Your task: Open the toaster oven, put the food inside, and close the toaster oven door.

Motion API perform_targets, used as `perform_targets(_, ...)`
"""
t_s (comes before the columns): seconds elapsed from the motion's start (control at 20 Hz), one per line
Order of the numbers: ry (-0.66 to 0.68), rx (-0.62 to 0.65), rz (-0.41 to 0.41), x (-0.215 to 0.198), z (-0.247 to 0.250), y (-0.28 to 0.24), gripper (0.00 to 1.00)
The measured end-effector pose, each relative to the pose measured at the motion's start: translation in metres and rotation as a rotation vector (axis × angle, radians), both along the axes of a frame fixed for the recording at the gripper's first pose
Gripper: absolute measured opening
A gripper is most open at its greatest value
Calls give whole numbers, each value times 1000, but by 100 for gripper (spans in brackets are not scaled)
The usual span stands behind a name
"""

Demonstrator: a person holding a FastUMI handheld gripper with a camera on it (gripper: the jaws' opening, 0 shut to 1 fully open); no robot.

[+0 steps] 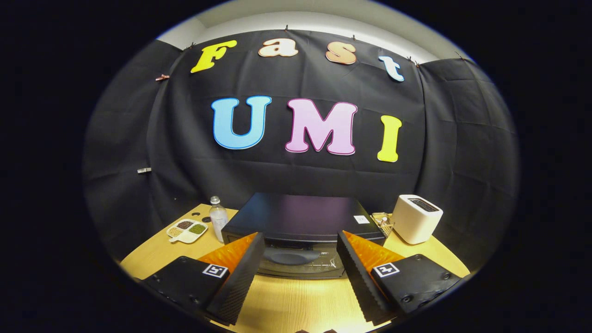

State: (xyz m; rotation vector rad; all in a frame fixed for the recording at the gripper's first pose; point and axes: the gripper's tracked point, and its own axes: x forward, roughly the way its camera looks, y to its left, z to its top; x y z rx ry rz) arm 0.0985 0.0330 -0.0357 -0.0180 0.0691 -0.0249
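Your claw [300, 245] shows at the bottom centre of the frame as two long wedge-shaped fingers, spread wide apart with nothing between them. Each finger [240, 277] has a ridged, finely textured inner face running its length. Behind each finger sits a blocky, matte housing with rounded corners and small round screws set into its surface. On top of each housing, near the finger, is a small square white tag printed with a black pattern.
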Motion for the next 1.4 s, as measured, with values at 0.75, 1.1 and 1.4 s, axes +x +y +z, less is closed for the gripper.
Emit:
perform_targets(0.75, 159, 45, -27, 77, -76, 8, 98)
perform_targets(1.1, 169, 66, 8, 54, -83, 11, 98)
perform_targets(1.4, 194, 77, 21, 21, -99, 12, 97)
